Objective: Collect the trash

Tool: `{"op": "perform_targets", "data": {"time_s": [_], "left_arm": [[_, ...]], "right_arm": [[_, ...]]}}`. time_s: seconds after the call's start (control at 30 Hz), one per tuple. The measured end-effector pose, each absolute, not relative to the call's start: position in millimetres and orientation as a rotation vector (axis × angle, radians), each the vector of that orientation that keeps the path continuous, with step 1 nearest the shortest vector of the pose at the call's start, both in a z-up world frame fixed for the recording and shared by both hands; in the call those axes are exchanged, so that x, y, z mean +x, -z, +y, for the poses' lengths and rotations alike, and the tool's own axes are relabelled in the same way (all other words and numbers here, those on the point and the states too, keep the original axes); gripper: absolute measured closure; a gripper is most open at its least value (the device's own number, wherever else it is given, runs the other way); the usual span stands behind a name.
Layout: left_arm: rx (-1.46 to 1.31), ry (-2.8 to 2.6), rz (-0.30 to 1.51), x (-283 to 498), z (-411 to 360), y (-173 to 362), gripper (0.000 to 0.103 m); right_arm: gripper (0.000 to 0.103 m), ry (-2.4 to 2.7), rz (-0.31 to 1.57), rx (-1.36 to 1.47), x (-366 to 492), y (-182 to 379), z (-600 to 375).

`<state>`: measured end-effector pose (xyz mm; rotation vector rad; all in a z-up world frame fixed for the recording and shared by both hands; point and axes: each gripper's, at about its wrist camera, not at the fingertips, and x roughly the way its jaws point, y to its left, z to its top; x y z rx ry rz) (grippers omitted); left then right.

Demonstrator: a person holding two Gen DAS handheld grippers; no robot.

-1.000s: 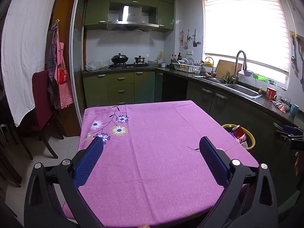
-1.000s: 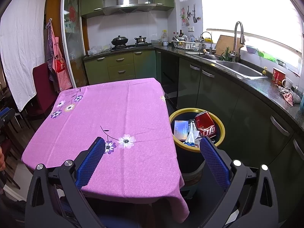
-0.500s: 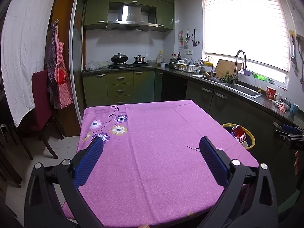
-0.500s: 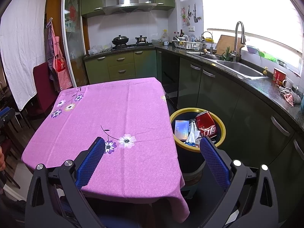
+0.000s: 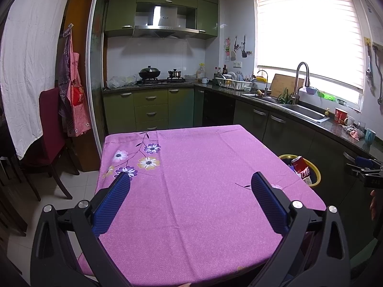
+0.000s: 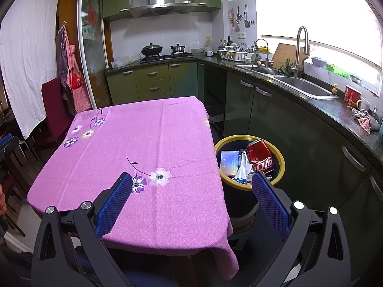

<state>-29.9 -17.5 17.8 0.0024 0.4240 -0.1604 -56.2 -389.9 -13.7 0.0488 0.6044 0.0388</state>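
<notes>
A black trash bin with a yellow rim [image 6: 281, 160] stands on the floor right of the table. It holds a red cola can [image 6: 259, 157], a small pale box [image 6: 229, 163] and a wrapper [image 6: 243, 171]. The bin also shows in the left wrist view [image 5: 317, 173] past the table's right edge. My left gripper [image 5: 190, 184] is open and empty above the near part of the pink tablecloth [image 5: 191, 179]. My right gripper [image 6: 191, 184] is open and empty above the table's near right corner, close to the bin.
The table [image 6: 143, 143] carries only the flowered pink cloth. Green cabinets and a dark counter with a sink [image 6: 304, 87] run along the right. A red chair [image 5: 51, 124] stands left of the table. The right gripper shows at the right edge of the left wrist view [image 5: 366, 171].
</notes>
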Motion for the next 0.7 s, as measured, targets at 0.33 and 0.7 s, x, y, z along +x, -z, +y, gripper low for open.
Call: {"op": "perform_targets", "data": {"time_s": [0.33, 0.7], "left_arm": [[-0.004, 0.166, 0.417, -27.2, -14.2, -13.9, 0.007], [-0.016, 0.18, 0.483, -9.3, -12.1, -9.9, 0.007]], "right_arm": [[0.005, -0.043, 0.611, 0.048, -54.3, 17.6, -391.1], [0.005, -0.045, 0.623, 0.049, -48.2, 22.6, -392.1]]}}
